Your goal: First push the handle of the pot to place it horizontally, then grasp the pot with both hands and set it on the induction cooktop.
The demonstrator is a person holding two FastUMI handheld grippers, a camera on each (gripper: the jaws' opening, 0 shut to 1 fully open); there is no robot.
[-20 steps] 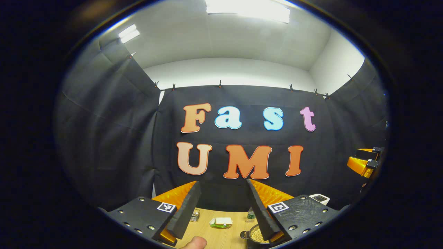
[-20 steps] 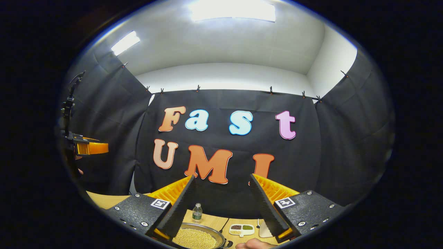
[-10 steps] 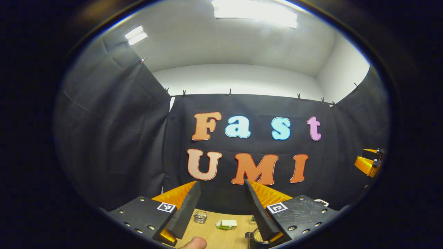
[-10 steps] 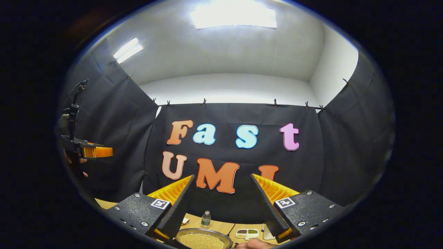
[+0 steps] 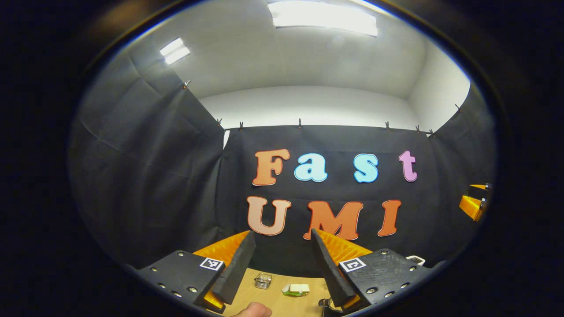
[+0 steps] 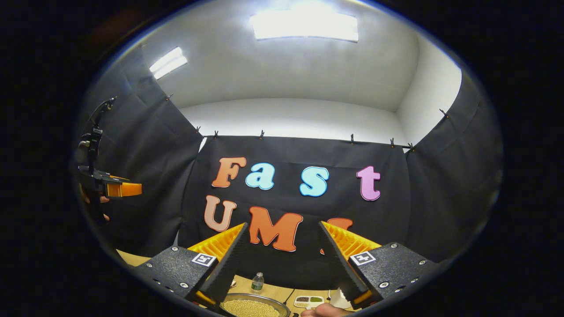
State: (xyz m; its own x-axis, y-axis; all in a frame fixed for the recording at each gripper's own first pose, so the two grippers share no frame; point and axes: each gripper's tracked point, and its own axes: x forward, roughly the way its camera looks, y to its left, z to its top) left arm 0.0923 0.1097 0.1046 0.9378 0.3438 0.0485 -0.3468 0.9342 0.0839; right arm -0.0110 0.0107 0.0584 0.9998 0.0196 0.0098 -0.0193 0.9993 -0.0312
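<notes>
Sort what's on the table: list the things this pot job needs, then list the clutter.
For the job:
- pot, filled with pale grains, at the near table edge
- left gripper, open, held high
- right gripper, open, above the pot

Just lying about:
- small bottle
- divided dish of assorted grains
- small glass jar
- green and white packet

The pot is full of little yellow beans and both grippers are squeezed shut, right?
Not quite. The pot does hold little yellow beans, but both grippers are open. The right gripper view shows the right gripper with its fingers spread apart, and the left gripper view shows the left gripper the same.
</notes>
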